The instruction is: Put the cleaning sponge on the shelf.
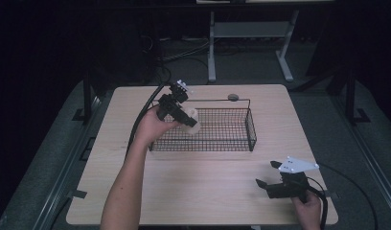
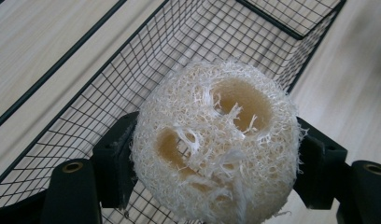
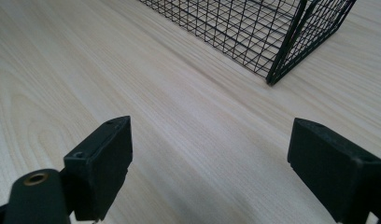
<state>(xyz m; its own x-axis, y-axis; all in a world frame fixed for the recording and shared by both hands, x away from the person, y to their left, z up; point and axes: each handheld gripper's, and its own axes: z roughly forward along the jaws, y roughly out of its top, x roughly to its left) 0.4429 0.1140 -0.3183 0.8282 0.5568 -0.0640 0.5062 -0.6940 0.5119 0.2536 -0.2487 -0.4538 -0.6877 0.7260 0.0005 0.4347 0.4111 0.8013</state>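
Left gripper [image 1: 186,115], over the left end of the wire basket [image 1: 232,143] near the table's [image 1: 193,191] far-left corner: jaws clamped on a loofah slice [image 2: 214,142], pale and fibrous, held above the basket's mesh floor, not yet resting on it. Right gripper [image 1: 270,179], near the table's near-right corner: jaws spread wide, nothing between them, bare wood below and the basket's corner well ahead. Likely risk: the loofah is springy and ragged, so it may snag a pad on release, or bounce off the rim and land outside if dropped from this height.
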